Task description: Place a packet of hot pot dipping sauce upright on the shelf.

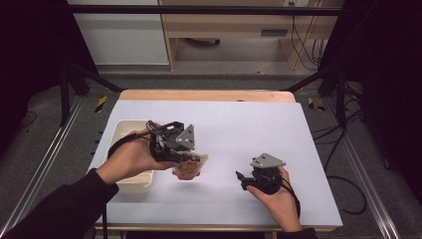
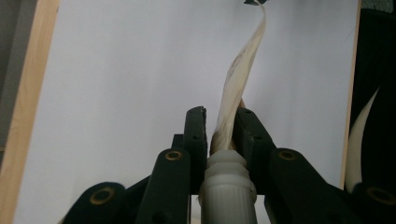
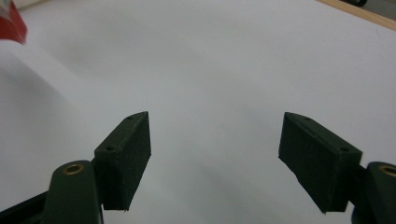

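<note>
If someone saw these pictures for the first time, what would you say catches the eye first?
The left gripper, left of centre on the white table cover, is shut on a small crinkly clear packet with brownish contents and a red bottom, lifted just beside the cream rectangular plastic tray. Near the front edge, the right gripper rests in the person's hand with its black fingers wide apart and nothing between them.

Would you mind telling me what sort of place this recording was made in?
Probably a lab recording station, not a home: a white-topped wooden table stands inside a black metal frame, loose black cables trail over the grey floor, and the left gripper pinches a clear plastic pouch.
</note>
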The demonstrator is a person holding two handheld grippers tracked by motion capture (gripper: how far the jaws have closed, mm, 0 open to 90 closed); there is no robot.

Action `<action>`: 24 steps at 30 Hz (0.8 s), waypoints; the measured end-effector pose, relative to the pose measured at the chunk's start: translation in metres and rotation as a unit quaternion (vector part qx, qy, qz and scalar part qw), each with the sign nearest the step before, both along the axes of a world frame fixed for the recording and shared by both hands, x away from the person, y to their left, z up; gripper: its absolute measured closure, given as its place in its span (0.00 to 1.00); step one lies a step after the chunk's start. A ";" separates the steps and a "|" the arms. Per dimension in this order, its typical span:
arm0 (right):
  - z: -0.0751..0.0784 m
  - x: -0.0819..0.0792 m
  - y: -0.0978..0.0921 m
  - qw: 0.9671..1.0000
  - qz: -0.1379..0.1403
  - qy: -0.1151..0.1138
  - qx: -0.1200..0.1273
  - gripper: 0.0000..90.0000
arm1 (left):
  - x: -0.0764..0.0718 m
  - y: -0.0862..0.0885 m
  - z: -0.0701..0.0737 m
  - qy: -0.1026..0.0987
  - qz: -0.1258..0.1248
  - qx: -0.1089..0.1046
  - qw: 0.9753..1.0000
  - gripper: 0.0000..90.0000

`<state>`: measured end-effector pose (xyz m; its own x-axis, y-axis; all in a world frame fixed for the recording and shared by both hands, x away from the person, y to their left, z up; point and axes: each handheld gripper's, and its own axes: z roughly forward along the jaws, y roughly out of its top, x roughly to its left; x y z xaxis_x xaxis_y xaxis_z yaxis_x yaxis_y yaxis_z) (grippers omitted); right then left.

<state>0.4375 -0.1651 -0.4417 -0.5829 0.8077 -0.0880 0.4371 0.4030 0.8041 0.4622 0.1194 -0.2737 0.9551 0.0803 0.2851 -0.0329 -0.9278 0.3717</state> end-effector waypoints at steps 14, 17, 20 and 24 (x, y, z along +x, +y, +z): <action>-0.001 0.003 -0.008 1.000 -0.022 0.007 0.017 0.26 | 0.006 0.022 0.034 -0.009 0.008 -0.006 1.000 0.84; 0.002 0.003 -0.009 0.999 -0.038 -0.006 0.018 0.22 | 0.011 0.029 0.037 -0.010 0.016 -0.013 1.000 0.84; 0.003 0.003 -0.010 0.998 -0.056 -0.015 0.022 0.19 | 0.015 0.032 0.040 -0.011 0.019 -0.014 1.000 0.84; 0.005 0.003 -0.014 0.997 -0.067 -0.014 0.034 0.18 | 0.020 0.034 0.041 -0.015 0.024 -0.009 1.000 0.84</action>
